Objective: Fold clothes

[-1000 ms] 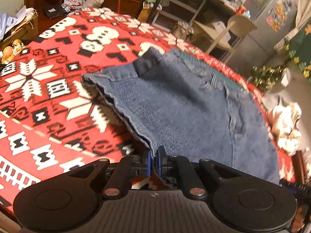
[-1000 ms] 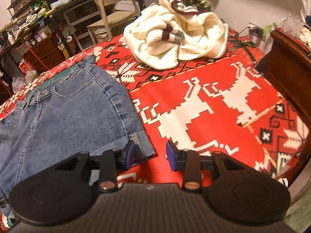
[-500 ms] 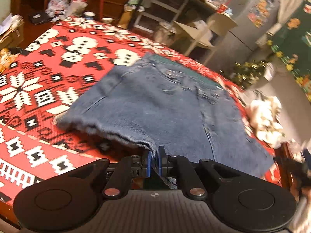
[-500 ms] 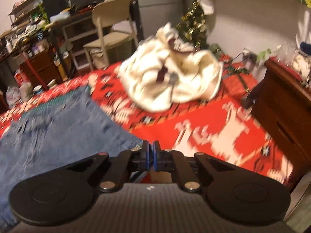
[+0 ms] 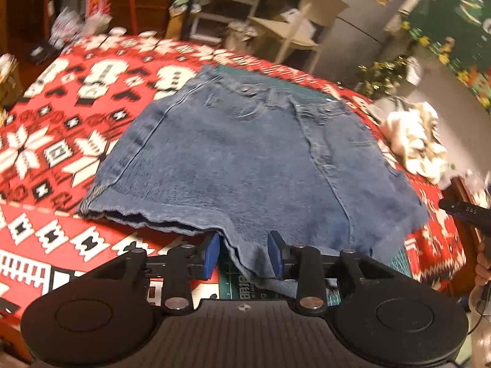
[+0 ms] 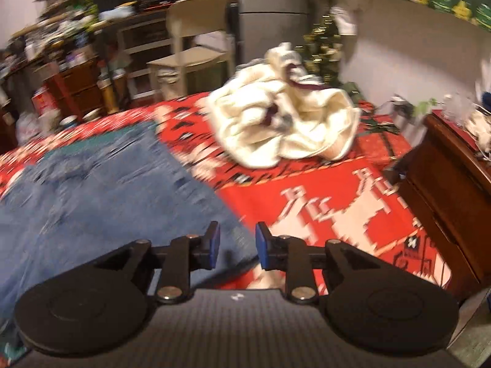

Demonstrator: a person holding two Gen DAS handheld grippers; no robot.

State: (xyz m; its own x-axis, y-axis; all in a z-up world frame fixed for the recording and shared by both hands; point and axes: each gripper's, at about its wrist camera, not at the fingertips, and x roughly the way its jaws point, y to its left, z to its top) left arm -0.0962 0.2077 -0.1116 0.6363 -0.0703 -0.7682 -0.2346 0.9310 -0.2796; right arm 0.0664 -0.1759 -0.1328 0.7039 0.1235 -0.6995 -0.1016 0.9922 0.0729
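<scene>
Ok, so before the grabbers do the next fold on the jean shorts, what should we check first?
1. Shorts lie spread out: ok. The denim shorts lie flat on the red patterned blanket.
2. Left gripper has let go: ok. Its jaws are opening; the hem sits between them but is not pinched.
3. Right gripper has let go: ok. Its jaws are opening, with denim in the gap below and nothing clamped.
4. Room to fold: ok. The cream sweater lies apart from the shorts.
5. Hem edge flat: not ok. It looks wavy beside the left gripper.
6. Far waistband straight: cannot tell, too blurred.
</scene>
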